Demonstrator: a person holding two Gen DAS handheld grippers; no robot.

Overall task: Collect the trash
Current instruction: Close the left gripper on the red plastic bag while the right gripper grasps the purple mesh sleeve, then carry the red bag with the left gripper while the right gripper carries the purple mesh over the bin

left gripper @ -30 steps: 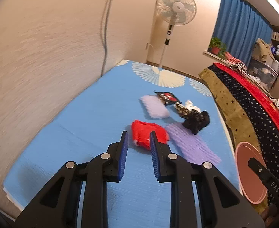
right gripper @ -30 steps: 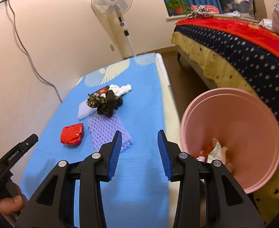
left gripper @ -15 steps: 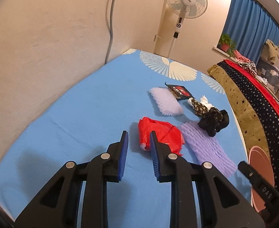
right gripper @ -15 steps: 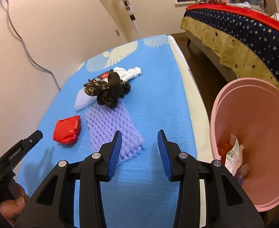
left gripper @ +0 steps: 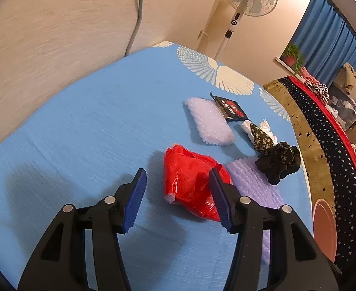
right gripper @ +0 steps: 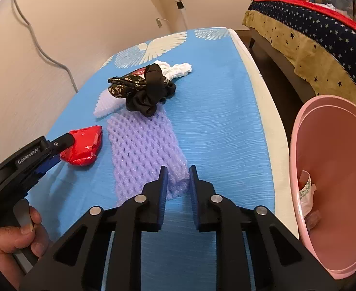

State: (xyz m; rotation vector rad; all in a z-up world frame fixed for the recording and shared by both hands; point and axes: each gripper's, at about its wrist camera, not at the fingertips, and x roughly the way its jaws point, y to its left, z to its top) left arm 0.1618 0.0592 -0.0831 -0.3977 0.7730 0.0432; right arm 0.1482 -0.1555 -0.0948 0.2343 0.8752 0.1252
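Two tongs are in my hands over the blue table (left gripper: 81, 133). My left tongs (left gripper: 176, 191) have just been opening, and their blue pads now stand wide on either side of the crumpled red wrapper (left gripper: 190, 184), which lies on the table between them; the right-hand pad looks close against the wrapper's edge, though I can't be sure it touches. In the right wrist view the left tongs (right gripper: 64, 149) sit at the near end of that same red wrapper (right gripper: 84, 146).

My right tongs (right gripper: 176, 179) have just been closing, and their pads now stand narrow, with the near end of the purple foam net (right gripper: 141, 140) between them; whether they already pinch it I can't tell from here. The net lies flat, just beside the red wrapper.

Beyond it sit a black scrunchie (right gripper: 151, 94), a white foam net (left gripper: 209, 121), a dark snack packet (left gripper: 230, 108) and a white crumpled tissue (right gripper: 178, 69). The pink bin (right gripper: 335, 169) stands off the table's right edge, with some wrappers inside.
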